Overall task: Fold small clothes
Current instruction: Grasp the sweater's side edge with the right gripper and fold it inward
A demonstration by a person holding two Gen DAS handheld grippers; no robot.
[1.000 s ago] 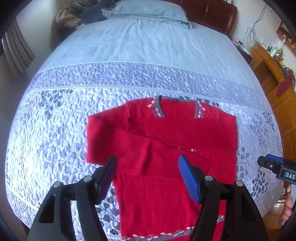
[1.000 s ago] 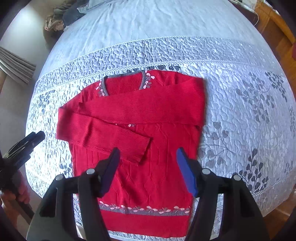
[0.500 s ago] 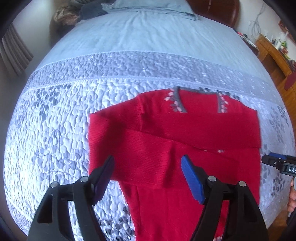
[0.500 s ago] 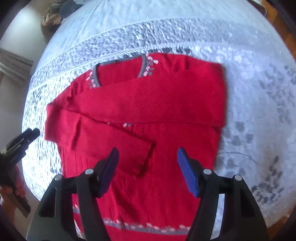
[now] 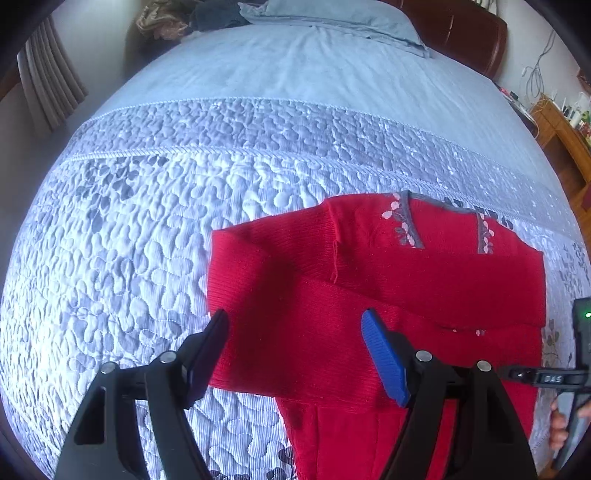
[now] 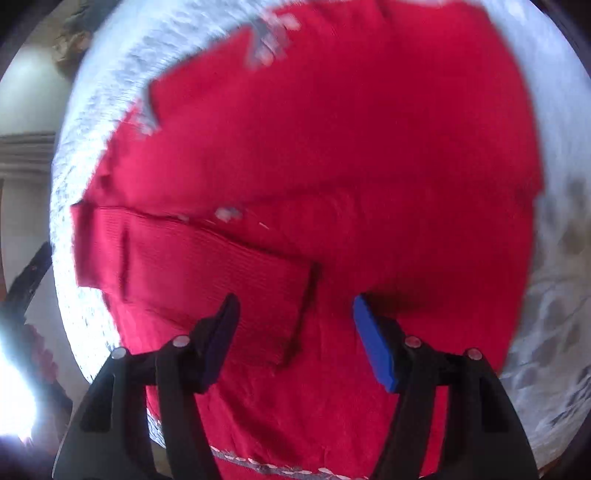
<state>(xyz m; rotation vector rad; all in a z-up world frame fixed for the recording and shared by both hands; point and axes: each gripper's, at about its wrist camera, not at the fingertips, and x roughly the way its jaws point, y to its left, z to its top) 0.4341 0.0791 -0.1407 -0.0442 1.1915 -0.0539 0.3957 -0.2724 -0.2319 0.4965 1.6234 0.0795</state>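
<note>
1. We see a red sweater [image 5: 424, 280] lying flat on a quilted pale-blue bedspread [image 5: 147, 229], at the near right part of the bed in the left wrist view; both sleeves are folded across the chest.
2. Its grey neckline trim w/ pink leaf motifs [image 5: 406, 229] faces the far side; the hem runs off toward the near edge.
3. Our left gripper [image 5: 295, 343] hangs over the sweater's left side, jaws wide apart, nothing between them. The black finger [image 5: 212, 343] sits over the quilt just beside the folded sleeve's edge; the blue pad [image 5: 384, 358] is over red knit. We can't tell if either touches the cloth.
4. Our right gripper [image 6: 293, 332] is close above the garment, jaws apart & empty. The right wrist view is blurred, red knit [image 6: 351, 166] filling most of it.
5. In that view the folded sleeve cuff [image 6: 288, 295] lies between the black finger [image 6: 221, 332] and blue pad [image 6: 373, 343], slightly beyond the tips; contact can't be judged.
6. A grey hem band w/ pale motifs [image 6: 266, 467] shows at the near edge of the right wrist view.
7. In the left wrist view the other handheld unit [image 5: 580, 369] appears at the far right edge, a green light on it, fingers [image 5: 557, 424] wrapped on its grip.
8. Farther off: a blue pillow [image 5: 332, 18] against a dark wood headboard [image 5: 465, 33], a heap of clothes [image 5: 184, 20] at the far left corner, curtains [image 5: 51, 85] left, a wooden cabinet [image 5: 565, 136] right.
</note>
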